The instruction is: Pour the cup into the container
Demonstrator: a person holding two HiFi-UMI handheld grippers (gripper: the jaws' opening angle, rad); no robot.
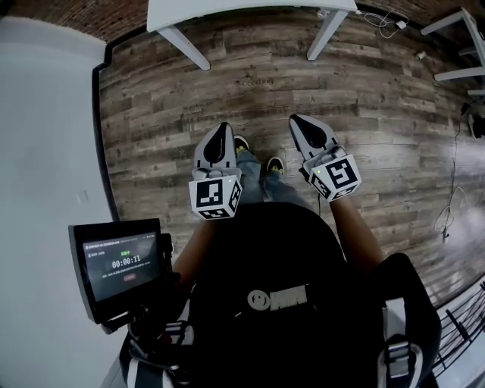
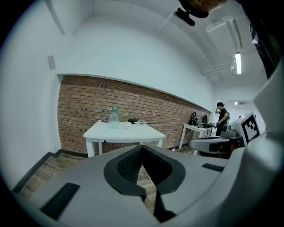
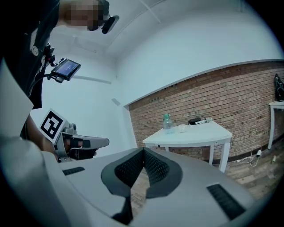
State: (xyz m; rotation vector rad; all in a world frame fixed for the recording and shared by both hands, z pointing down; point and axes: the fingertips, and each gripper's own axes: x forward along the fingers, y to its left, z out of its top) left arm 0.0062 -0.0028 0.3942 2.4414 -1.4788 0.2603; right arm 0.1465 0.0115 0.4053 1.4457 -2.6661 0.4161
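Head view: left gripper (image 1: 222, 129) and right gripper (image 1: 297, 120) held out over the plank floor (image 1: 379, 98), each with jaws pressed together and empty. White table (image 1: 250, 11) at the top edge, well apart from both; nothing on its top visible from here. Timer screen (image 1: 121, 261) at lower left.

Left gripper view: jaws clenched tip to tip, nothing between. Far ahead on the table, before the brick wall (image 2: 80, 102), a clear greenish bottle (image 2: 114, 117) and, near it, a small white cup (image 2: 127, 126); too small to tell whether filled. Person (image 2: 221, 116) by another table at right.

Right gripper view: jaws likewise clenched and empty. Same table, with a dark object (image 3: 197, 120) behind the cup. Judging by looks: cup light, probably thin-walled, easy to tip or crush. Best taken round the side wall below the rim, kept upright, with a gentle squeeze. Narrow bottle neck, if that is the container, likely calls for a slow pour.
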